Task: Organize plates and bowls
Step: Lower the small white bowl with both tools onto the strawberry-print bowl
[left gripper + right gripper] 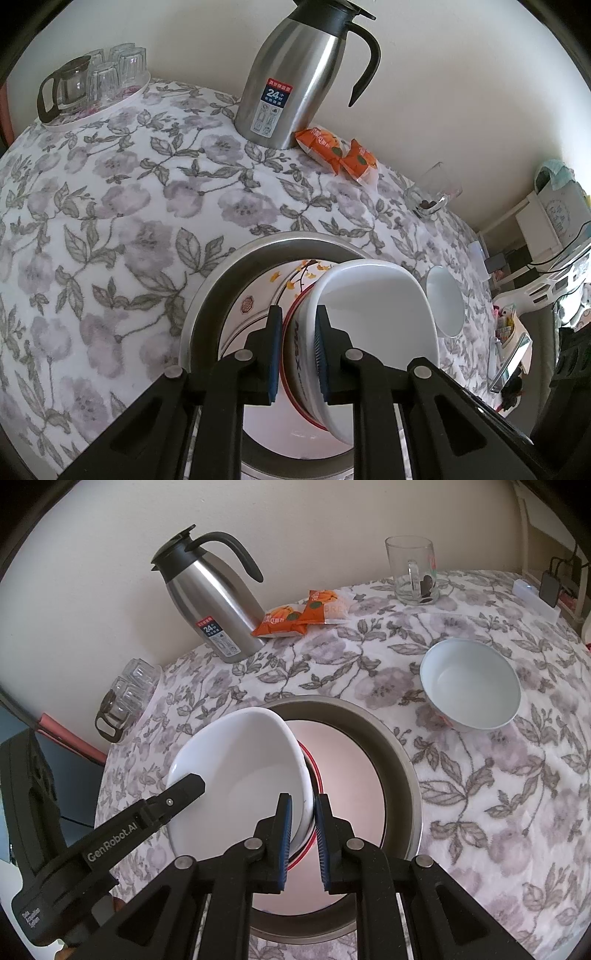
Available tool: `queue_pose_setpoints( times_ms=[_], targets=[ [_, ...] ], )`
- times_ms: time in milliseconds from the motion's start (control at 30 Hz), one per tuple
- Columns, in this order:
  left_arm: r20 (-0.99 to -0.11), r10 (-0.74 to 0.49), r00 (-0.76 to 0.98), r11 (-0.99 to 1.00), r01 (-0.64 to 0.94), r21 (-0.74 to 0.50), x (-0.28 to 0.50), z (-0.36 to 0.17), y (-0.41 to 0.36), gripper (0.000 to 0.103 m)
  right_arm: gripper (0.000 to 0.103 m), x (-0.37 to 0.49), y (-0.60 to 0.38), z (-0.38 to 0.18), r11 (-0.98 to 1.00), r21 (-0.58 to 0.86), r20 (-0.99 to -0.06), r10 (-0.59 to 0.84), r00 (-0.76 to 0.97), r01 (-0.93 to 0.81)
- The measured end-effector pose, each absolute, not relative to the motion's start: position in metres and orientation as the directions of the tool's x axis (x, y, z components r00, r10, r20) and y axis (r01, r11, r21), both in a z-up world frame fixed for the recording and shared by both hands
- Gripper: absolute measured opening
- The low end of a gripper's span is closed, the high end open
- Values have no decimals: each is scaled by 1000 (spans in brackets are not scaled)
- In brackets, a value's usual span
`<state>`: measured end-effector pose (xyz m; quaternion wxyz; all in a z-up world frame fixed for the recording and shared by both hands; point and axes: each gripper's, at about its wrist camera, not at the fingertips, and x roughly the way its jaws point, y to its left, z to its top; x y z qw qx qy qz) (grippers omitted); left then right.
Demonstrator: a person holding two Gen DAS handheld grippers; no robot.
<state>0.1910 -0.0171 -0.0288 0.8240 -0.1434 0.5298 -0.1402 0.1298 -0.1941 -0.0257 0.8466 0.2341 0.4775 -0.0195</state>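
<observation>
On table: two bowls (240, 771); one metal basin (399, 753); two claws.

This is a home, most likely a dining corner of a living room. The landmark is a table (480, 775) with a soft floral cloth, standing against a plain cream wall. At the back of the table, near the wall, stands a steel thermos jug (210, 602). Just beside the jug lie orange snack packets (295, 618). At the table's far left corner, a tray carries upturned glasses (110, 70) and a small glass teapot (64, 88). Beyond the table's right end stand cluttered white shelves (546, 221).
</observation>
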Motion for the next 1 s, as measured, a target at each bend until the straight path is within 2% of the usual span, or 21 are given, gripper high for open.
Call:
queue_pose_setpoints(
  times_ms=[700, 1000],
  targets=[
    [-831, -401, 384, 911, 75, -405, 196, -30, -15, 17, 16, 130, -193, -29, 894, 371, -821, 188, 538, 253],
    [-821, -388, 420, 917, 89, -388, 188, -9, -9, 17, 16, 126, -195, -17, 900, 364, -814, 182, 552, 240]
  ],
)
